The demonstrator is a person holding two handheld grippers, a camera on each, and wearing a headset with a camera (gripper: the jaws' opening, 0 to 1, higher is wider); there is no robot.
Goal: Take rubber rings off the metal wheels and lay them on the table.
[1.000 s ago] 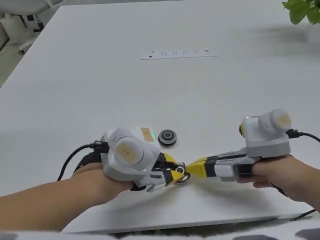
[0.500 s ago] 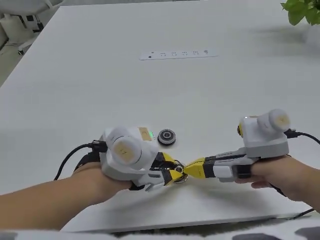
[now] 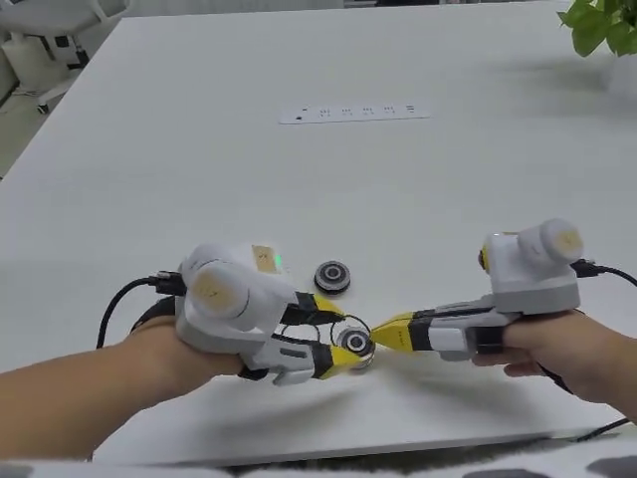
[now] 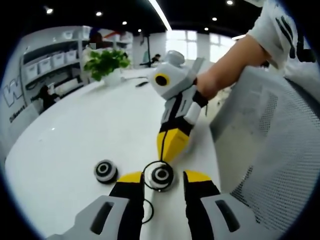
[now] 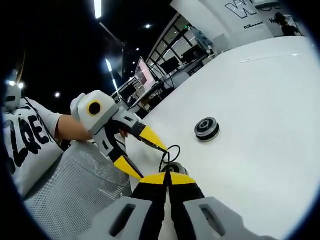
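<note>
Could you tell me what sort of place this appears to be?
Probably an office or lab workroom: a white table with a socket strip, a potted plant, and shelves of storage boxes.

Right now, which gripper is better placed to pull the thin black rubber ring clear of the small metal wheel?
Right, probably. The right gripper has its jaws shut at the thin black rubber ring looping off the small metal wheel; the left gripper stands open around that wheel.
</note>
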